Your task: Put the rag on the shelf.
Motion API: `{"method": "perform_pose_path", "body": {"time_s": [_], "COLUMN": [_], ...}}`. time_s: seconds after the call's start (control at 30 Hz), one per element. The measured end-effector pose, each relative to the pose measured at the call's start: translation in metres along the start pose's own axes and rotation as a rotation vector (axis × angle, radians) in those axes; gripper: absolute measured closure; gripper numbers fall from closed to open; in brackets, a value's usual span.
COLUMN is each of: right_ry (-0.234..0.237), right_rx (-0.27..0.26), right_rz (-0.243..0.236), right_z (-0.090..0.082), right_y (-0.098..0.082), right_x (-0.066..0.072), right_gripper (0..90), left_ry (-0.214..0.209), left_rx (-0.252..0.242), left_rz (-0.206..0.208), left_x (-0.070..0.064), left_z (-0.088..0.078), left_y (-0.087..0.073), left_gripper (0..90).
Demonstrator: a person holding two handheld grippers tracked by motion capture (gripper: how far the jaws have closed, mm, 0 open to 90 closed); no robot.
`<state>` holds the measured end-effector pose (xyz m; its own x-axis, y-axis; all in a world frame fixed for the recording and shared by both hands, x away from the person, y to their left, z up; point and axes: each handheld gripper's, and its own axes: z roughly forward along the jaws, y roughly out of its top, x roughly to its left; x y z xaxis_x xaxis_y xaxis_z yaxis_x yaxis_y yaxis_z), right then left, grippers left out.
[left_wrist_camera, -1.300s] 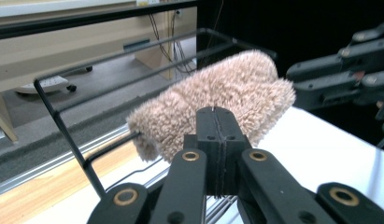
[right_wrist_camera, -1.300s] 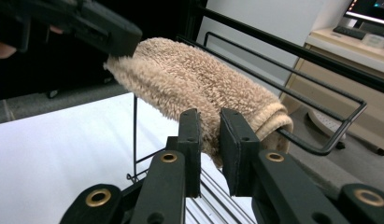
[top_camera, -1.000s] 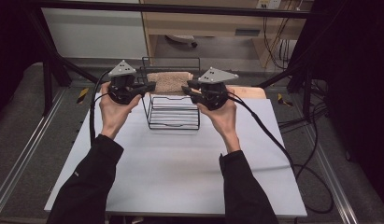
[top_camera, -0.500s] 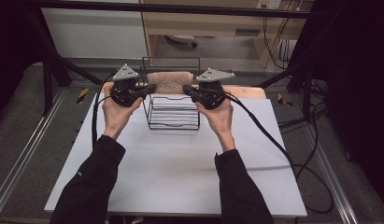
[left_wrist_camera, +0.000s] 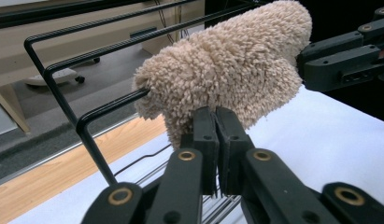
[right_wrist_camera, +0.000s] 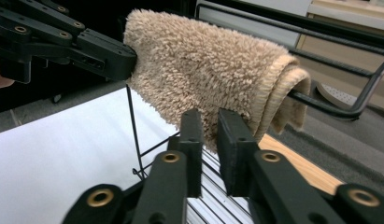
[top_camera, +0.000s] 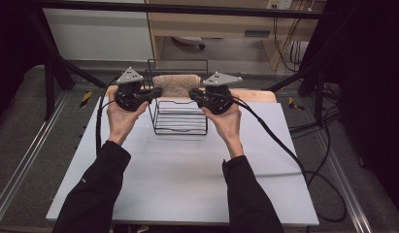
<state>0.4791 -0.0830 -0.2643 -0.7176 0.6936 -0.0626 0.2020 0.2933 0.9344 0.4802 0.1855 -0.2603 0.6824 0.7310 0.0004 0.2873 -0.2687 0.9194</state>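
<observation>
A beige fluffy towel hangs folded over the top bar of a black wire rack at the back of the white table. My left gripper is at the towel's left end and my right gripper at its right end. In the left gripper view the towel has its lower edge pinched in my nearly closed left gripper. In the right gripper view the right gripper stands a little apart with the towel's thick hem between its jaws.
The rack's bars run beside the towel and its lower shelf lies under the grippers. A wooden board lines the table's far edge. Cables trail off the table's right side. A dark frame surrounds the table.
Both hands have drawn slightly inward toward the towel's ends. The towel stays on the rack bar.
</observation>
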Motion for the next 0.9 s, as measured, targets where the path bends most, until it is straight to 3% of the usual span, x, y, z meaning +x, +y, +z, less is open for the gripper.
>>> {"method": "perform_pose_path", "body": {"time_s": [0.17, 0.47, 0.77, 0.9], "right_ry": [0.017, 0.026, 0.013, -0.006], "right_rx": [-0.015, -0.011, -0.023, -0.007], "right_rz": [0.015, 0.041, 0.096, 0.088], "right_z": [-0.010, -0.027, -0.049, -0.058], "right_y": [0.003, 0.006, -0.009, -0.018], "right_x": [0.000, -0.001, -0.011, -0.016], "right_gripper": [70.6, 53.2, 34.3, 23.3], "left_ry": [-0.016, -0.002, -0.018, -0.025], "left_rx": [0.003, 0.017, 0.040, 0.053], "left_rz": [-0.013, -0.016, -0.030, -0.034], "left_x": [-0.001, -0.002, -0.001, -0.003], "left_z": [-0.007, -0.021, -0.033, -0.035], "left_y": [0.001, -0.003, -0.018, -0.028], "left_gripper": [78.9, 62.6, 43.1, 37.0]}}
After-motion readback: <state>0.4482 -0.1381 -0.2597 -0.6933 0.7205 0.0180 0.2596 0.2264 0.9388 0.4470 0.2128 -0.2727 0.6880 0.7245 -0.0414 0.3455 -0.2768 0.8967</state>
